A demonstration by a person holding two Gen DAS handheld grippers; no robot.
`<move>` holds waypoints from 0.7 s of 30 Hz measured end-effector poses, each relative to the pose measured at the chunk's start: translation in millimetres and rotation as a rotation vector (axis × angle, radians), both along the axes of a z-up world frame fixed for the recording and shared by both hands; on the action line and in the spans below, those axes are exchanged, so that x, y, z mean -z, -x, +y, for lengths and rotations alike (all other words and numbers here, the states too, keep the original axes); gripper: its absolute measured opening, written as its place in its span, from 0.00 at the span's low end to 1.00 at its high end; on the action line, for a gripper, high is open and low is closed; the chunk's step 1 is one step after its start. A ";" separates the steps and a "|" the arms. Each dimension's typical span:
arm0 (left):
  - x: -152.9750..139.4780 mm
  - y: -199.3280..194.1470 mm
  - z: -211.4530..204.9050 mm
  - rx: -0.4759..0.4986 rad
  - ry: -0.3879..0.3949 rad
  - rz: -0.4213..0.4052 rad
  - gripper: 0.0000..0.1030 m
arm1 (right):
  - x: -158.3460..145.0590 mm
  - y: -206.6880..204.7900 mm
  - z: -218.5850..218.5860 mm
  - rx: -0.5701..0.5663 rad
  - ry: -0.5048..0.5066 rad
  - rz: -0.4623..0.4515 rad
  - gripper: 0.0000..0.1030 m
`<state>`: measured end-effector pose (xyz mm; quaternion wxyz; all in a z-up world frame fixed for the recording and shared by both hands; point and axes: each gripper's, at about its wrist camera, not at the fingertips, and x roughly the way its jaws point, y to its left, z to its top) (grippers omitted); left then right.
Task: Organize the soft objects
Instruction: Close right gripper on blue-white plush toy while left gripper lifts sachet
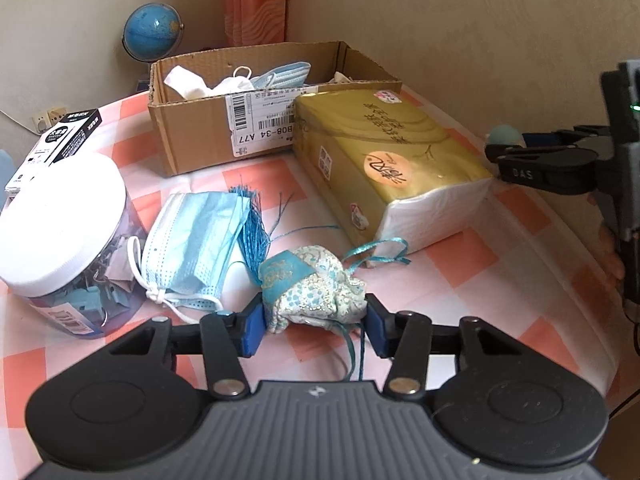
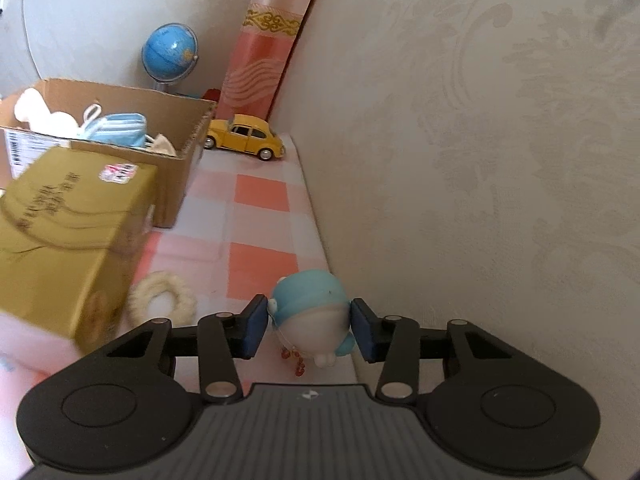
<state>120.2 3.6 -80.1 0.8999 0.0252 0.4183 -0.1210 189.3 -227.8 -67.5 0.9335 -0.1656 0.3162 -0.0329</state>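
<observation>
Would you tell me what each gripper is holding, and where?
The left gripper brackets the floral sachet at its sides; the right gripper brackets the blue-and-white figurine. Firm contact cannot be told.

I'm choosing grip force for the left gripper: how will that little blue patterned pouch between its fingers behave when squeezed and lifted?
The pouch looks crumpled and cloth-soft, so it will probably squash rather than resist the left gripper. Its loose cords will likely dangle and may snag. It seems light.

Left hand-held gripper (image 1: pixel 314 330) brackets floral sachet (image 1: pixel 316 290).
</observation>
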 end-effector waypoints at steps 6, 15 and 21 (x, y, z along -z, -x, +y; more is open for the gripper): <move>-13.5 12.6 -0.5 0.040 -0.024 -0.025 0.47 | -13.1 24.3 -1.9 -0.025 -0.057 0.021 0.49; -39.4 34.3 1.9 0.115 -0.041 -0.034 0.47 | -32.2 62.0 -4.4 -0.083 -0.146 0.062 0.49; -59.3 41.0 5.2 0.169 -0.051 -0.028 0.47 | -40.0 85.0 -7.6 -0.111 -0.195 0.087 0.49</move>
